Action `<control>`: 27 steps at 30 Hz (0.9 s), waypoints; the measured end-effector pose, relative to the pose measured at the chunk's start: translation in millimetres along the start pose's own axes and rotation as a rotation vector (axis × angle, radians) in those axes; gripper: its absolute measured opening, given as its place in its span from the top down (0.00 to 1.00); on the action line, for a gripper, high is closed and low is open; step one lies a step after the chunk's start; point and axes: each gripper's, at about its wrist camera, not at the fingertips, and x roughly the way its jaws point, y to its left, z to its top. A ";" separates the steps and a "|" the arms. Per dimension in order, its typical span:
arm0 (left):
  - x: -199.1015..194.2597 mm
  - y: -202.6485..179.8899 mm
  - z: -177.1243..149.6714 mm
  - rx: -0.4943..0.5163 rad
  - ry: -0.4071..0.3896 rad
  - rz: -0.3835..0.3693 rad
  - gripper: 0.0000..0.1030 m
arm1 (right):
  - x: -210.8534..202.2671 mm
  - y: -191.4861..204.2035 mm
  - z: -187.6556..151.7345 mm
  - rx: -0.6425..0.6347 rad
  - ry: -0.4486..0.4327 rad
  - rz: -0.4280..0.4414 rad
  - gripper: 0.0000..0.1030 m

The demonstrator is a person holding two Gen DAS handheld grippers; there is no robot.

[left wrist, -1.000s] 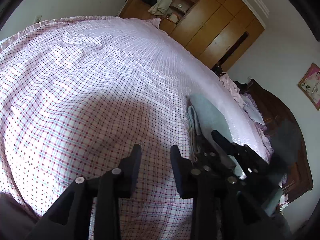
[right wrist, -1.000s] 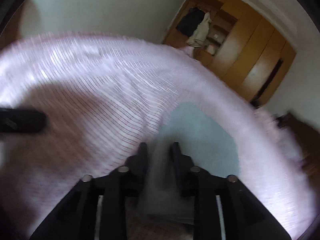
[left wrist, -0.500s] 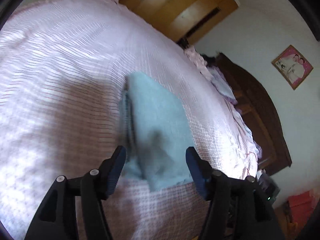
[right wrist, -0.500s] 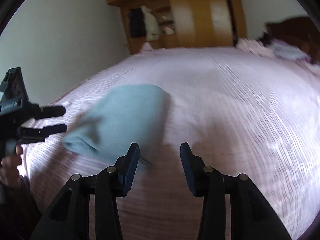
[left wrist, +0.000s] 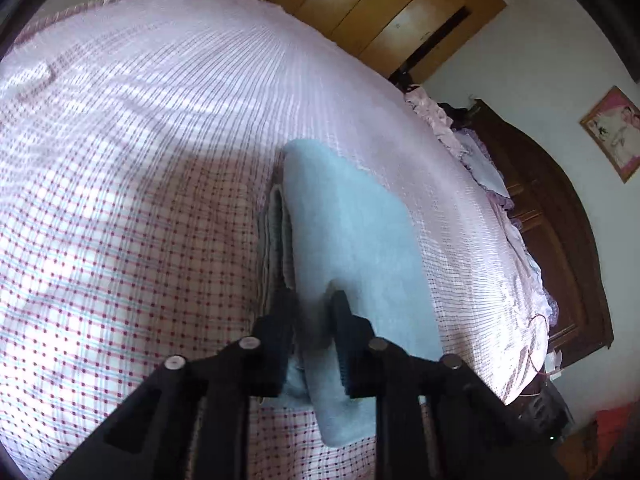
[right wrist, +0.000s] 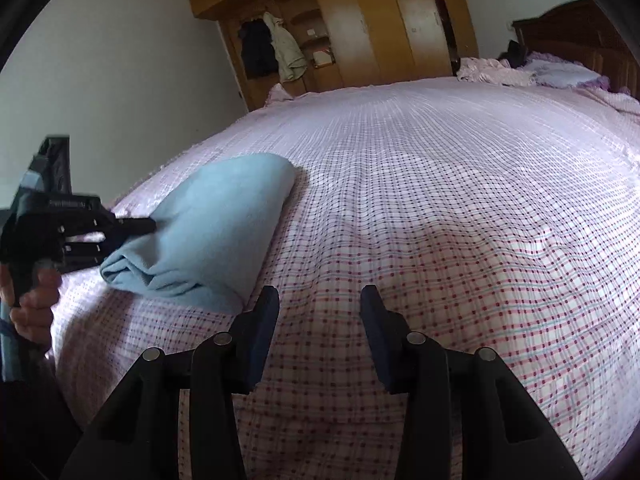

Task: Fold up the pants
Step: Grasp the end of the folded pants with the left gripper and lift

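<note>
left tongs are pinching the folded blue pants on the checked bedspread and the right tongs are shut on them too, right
Not quite. The right wrist view shows the right tongs open over the checked bedspread, beside the pants. Only the left tongs pinch the folded blue pants.

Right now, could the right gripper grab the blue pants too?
Probably yes. The right gripper is open over bare bedsheet, and nothing lies between it and the folded pants just to its left. The left gripper already pinches their other edge.
</note>
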 end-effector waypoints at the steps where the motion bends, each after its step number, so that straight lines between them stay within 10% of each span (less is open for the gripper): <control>1: -2.3 -0.6 1.6 0.002 -0.006 -0.001 0.86 | -0.3 1.0 -0.6 -0.002 0.001 0.002 0.66; 27: -29.2 -91.8 29.6 0.177 -0.016 0.017 0.89 | -15.1 61.5 -16.7 -0.173 -0.146 -0.043 0.63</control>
